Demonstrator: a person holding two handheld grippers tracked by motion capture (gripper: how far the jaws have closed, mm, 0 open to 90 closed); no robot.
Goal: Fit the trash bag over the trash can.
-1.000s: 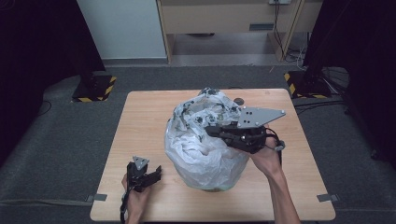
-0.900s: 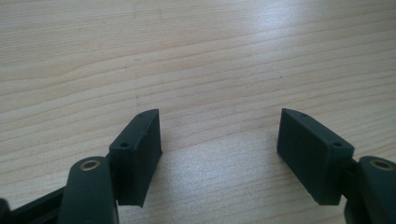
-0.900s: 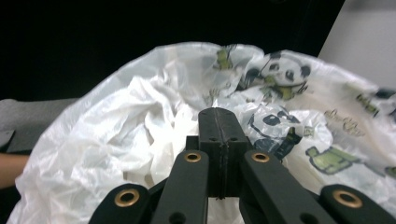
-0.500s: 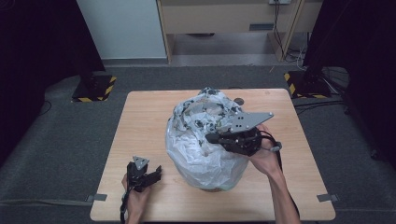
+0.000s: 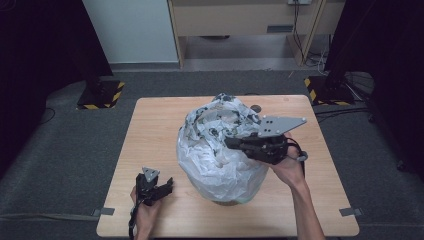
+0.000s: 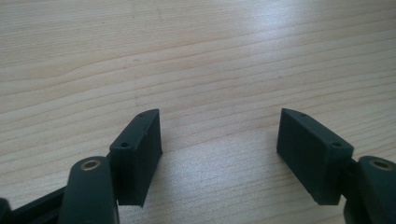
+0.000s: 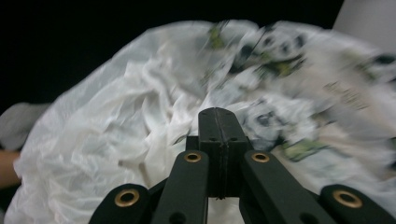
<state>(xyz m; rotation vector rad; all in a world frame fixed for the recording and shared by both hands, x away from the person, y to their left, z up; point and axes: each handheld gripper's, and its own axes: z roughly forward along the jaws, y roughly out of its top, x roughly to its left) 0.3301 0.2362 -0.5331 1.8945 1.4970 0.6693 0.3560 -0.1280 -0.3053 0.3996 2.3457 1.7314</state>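
White crinkled plastic makes up the one bag in the high view, a large bulging sack standing near the middle of a single pale wooden table. Its lower part is plain milky white and smooth; its upper part is crumpled and carries a dark black-and-green print. The print holds no lettering that can be read. Two grippers are here, one in each of the person's hands. The right gripper reaches in level from the right, its tips against the bag's upper side, a grey three-cornered plate on top of it. The left gripper lies low at the table's near left edge, well apart from the bag. Two yellow-and-black striped stand feet sit on the grey floor beyond the table, one at each far corner.

In the left gripper view, the left gripper has its two black jaws spread wide with nothing between them, above bare light wood grain.

In the right gripper view, the right gripper has its two jaws pressed flat together, right up against the bag; whether a fold of plastic is pinched between them cannot be told. The bag's white wrinkled folds lie at the left and its blurred dark and green print at the right, with no word legible
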